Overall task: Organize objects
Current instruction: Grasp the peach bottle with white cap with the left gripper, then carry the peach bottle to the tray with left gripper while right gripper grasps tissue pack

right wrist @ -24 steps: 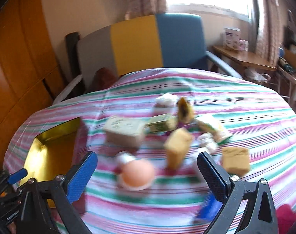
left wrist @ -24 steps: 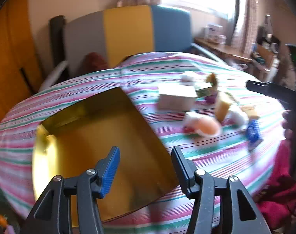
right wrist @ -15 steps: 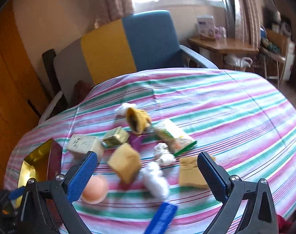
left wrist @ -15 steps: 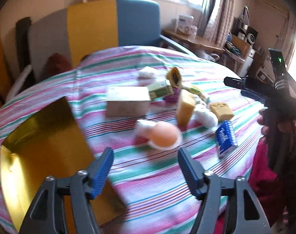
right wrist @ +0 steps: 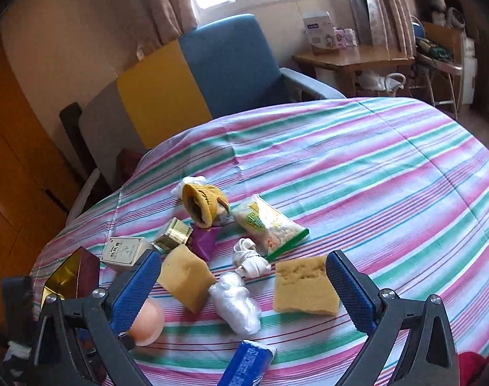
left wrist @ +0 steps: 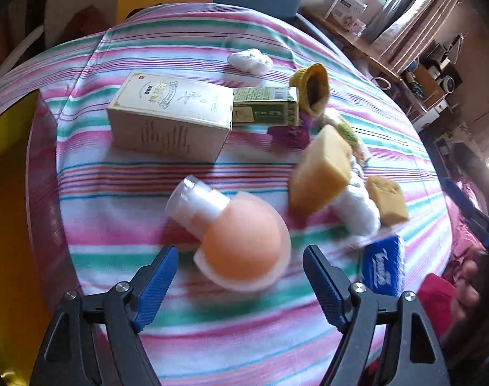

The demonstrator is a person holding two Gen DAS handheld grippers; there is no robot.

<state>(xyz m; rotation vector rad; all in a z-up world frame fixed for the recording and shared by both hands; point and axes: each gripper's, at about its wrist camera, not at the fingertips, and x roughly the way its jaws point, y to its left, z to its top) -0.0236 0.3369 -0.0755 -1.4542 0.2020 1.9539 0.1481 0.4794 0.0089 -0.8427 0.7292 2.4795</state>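
Note:
A round peach bottle with a clear cap [left wrist: 235, 231] lies on the striped cloth just ahead of my open, empty left gripper [left wrist: 239, 265]; it also shows in the right wrist view [right wrist: 147, 321]. Behind it lie a cream tea box [left wrist: 170, 115], a green box [left wrist: 265, 106], a yellow knit hat [left wrist: 312, 88], two yellow sponges [left wrist: 321, 173] [right wrist: 304, 286] and a blue tissue pack [left wrist: 381, 268]. My right gripper [right wrist: 241, 292] is open and empty above a white plastic wad [right wrist: 235, 302].
A gold open box [left wrist: 6, 193] sits at the left edge of the table; it shows small in the right wrist view [right wrist: 70, 275]. A snack bag [right wrist: 268, 225], white cord bundle [right wrist: 249, 259] and purple wrapper [right wrist: 204, 241] lie among the pile. A chair [right wrist: 218, 67] stands behind.
My left gripper has swung right from above the gold box and closed in on the peach bottle. My right gripper has lifted back and turned right, showing more of the pile.

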